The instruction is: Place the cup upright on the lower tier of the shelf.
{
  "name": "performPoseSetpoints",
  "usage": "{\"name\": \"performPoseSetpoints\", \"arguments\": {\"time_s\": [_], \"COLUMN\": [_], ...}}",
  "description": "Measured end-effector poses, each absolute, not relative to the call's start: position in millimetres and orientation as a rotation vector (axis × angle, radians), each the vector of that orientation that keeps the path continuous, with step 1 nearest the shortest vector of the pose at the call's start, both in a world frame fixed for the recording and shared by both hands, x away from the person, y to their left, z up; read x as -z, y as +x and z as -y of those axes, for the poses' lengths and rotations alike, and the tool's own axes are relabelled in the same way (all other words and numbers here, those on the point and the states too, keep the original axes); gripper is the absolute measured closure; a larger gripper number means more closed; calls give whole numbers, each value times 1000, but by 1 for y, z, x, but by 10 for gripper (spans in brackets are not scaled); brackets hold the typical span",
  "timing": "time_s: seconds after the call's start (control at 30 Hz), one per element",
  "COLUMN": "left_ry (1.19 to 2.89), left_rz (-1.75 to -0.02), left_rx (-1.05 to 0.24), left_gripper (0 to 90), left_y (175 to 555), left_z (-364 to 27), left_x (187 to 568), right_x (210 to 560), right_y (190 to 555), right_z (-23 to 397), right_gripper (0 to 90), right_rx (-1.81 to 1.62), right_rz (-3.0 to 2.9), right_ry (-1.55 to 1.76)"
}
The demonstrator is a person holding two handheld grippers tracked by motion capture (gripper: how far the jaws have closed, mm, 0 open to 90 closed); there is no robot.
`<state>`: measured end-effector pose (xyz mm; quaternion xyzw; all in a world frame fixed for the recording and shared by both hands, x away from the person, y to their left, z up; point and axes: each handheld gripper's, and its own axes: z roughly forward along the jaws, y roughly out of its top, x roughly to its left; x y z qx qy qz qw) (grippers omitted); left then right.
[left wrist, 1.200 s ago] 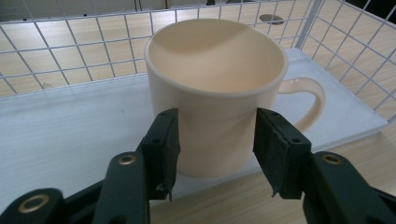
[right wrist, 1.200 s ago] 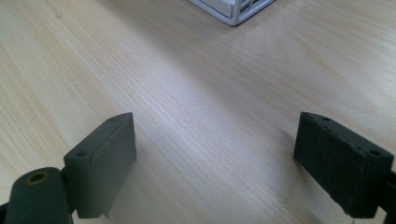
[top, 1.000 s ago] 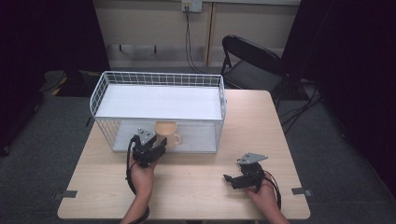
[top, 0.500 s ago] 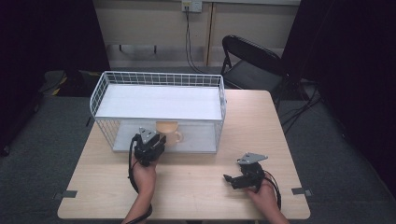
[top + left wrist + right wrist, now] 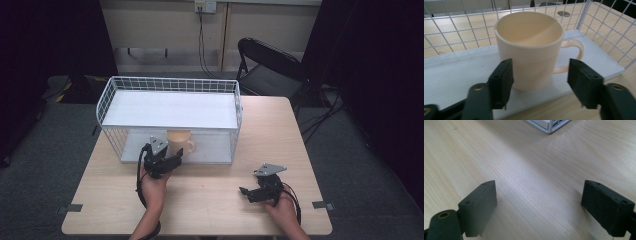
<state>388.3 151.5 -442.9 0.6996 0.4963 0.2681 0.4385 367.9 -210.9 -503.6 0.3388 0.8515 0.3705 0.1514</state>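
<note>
The wire basket (image 5: 170, 112) stands on the tabletop (image 5: 215, 200) and serves as the reference landmark. It is a white wire cage with a white upper shelf and a white base board; its near long side is open toward the person.

Left of centre, at the basket's near side, the left gripper (image 5: 167, 155) is held level, pointing into the lower space. Its jaws have just been opening. In the left gripper view the left gripper (image 5: 540, 75) has one jaw on each side of the mug (image 5: 531, 47): the left jaw overlaps the mug wall so contact cannot be ruled out, and the right jaw stands clear of the mug body, below the handle. The jaws are apart and are not clamping the mug.

The mug (image 5: 179, 141) is cream-coloured and upright. It rests on the basket's base board, near that board's front edge, under the upper shelf. Its handle points toward the basket's right end.

Right of the basket's near right corner, well apart from it, the right gripper (image 5: 250, 192) rests low over bare tabletop. In the right gripper view the right gripper (image 5: 539, 202) has its jaws spread wide with bare wood between them; a corner of the basket (image 5: 549, 126) is visible ahead.
</note>
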Motion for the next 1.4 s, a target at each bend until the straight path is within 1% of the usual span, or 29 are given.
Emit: {"name": "performPoseSetpoints", "arguments": {"time_s": [0.13, 0.2, 0.23, 0.4, 0.73, 0.83, 1.4], "left_ry": [1766, 1769, 1766, 1781, 1806, 1834, 1848], "left_rz": [-1217, -1207, -1207, -1192, -1160, -1142, -1109], "left_rx": [-637, -634, -618, -591, -563, -573, -508], "left_gripper": [276, 260, 234, 196, 184, 184, 187], "left_y": [387, 386, 386, 384, 376, 374, 366], "left_z": [-154, -156, -157, -162, -170, -171, -184], "left_x": [442, 442, 442, 443, 442, 440, 439], "right_x": [504, 504, 504, 504, 503, 504, 504], "right_y": [368, 368, 368, 368, 368, 369, 369], "right_z": [211, 211, 211, 211, 211, 211, 211], "right_gripper": [122, 122, 122, 122, 122, 122, 122], "right_rx": [-1064, -1063, -1063, -1063, -1061, -1062, -1062], "right_rz": [-2445, -2445, -2444, -2444, -2445, -2446, -2446], "right_ry": [973, 973, 973, 973, 974, 973, 972]}}
